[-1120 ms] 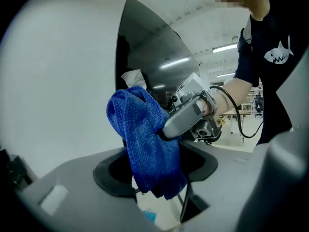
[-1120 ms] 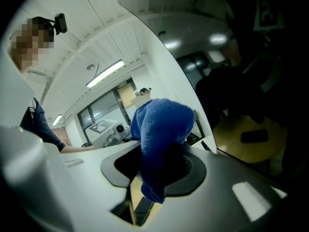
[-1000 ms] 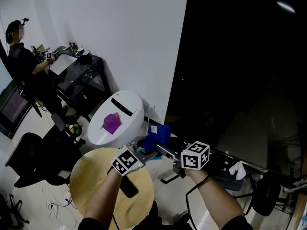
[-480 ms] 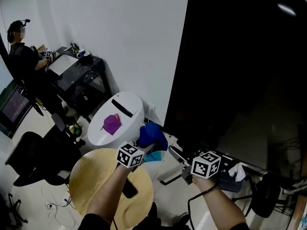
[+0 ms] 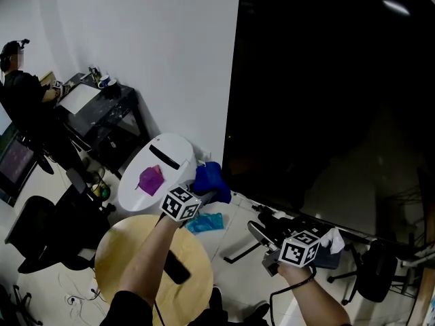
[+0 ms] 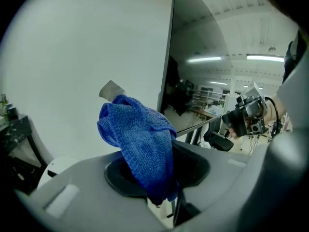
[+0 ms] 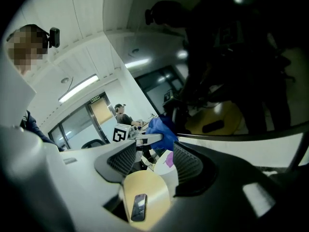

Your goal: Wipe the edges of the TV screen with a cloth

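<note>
The big black TV screen [image 5: 326,94] fills the right of the head view, and its left edge [image 5: 231,107] runs down the white wall. My left gripper [image 5: 202,195] is shut on a bunched blue cloth [image 5: 209,179], held just left of the screen's lower left corner. In the left gripper view the cloth [image 6: 142,144] rises out of the shut left gripper [image 6: 160,193], with the TV edge [image 6: 172,57] right behind it. My right gripper [image 5: 266,228] hangs lower right, below the screen. It stands open and empty [image 7: 154,159], and the cloth [image 7: 163,127] shows beyond it.
A round wooden table [image 5: 129,263] with a dark phone [image 5: 175,270] lies under my left arm. Behind it stands a white bin [image 5: 153,165] with a purple scrap, and a teal item [image 5: 204,221] lies on the floor. A person sits at a black desk [image 5: 102,107] far left.
Both grippers met at the cloth a second ago. The right gripper has let go and drawn back down to the right. The left gripper has carried the cloth up toward the TV's left edge.
</note>
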